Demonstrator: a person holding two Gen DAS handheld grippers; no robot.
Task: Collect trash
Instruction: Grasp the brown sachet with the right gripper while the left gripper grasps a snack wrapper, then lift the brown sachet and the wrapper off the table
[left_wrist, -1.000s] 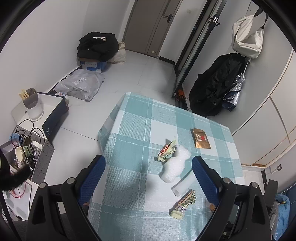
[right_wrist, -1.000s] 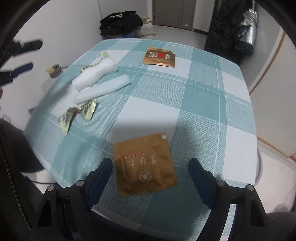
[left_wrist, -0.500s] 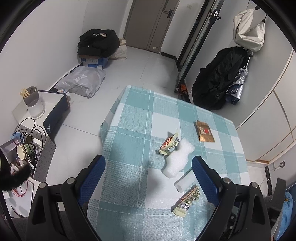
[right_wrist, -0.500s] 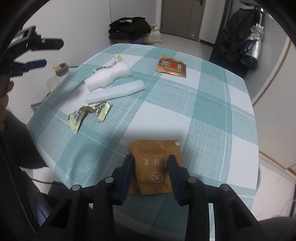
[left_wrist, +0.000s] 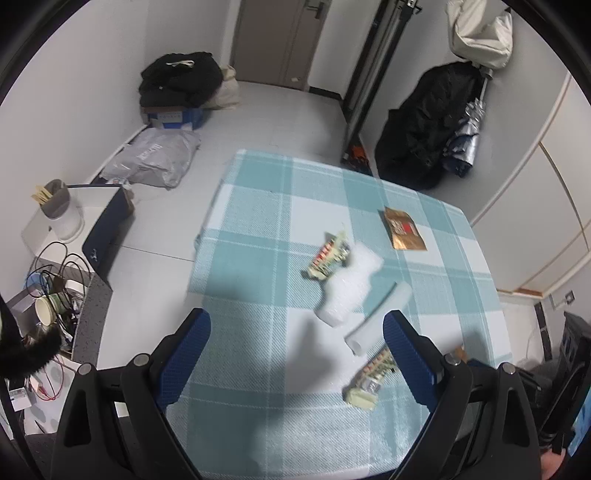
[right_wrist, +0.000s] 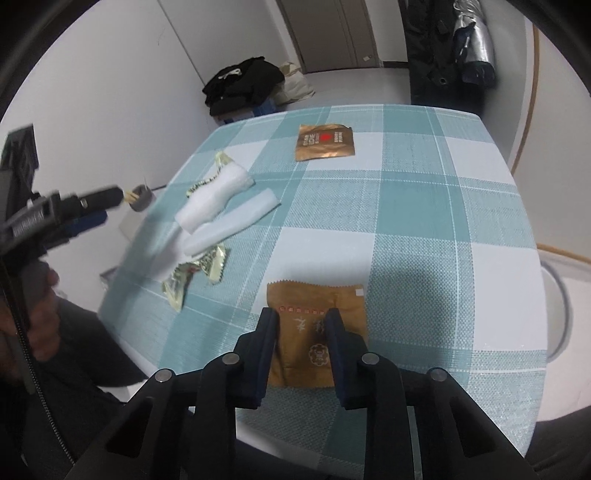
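Observation:
Trash lies on a table with a teal checked cloth (right_wrist: 424, 206). My right gripper (right_wrist: 301, 317) is shut on a brown foil packet (right_wrist: 317, 325) at the near edge, its blue fingers pinching the packet's middle. A second brown packet (right_wrist: 325, 142) lies at the far side; it also shows in the left wrist view (left_wrist: 404, 233). Two white foam pieces (left_wrist: 347, 291) (left_wrist: 380, 317) and two crumpled yellow-green wrappers (left_wrist: 328, 256) (left_wrist: 371, 380) lie mid-table. My left gripper (left_wrist: 295, 343) is open and empty, high above the table's left part.
The table's left edge (left_wrist: 201, 236) drops to a grey floor. A side stand with a cup holder (left_wrist: 55, 206), cables and a paper cup (left_wrist: 46, 308) is at left. Black bags (left_wrist: 177, 79) and a dark coat (left_wrist: 421, 125) stand by the walls.
My right gripper closed from wide open onto the brown packet and narrowed further. My left gripper rose and drew back, so the table looks smaller and shifted right.

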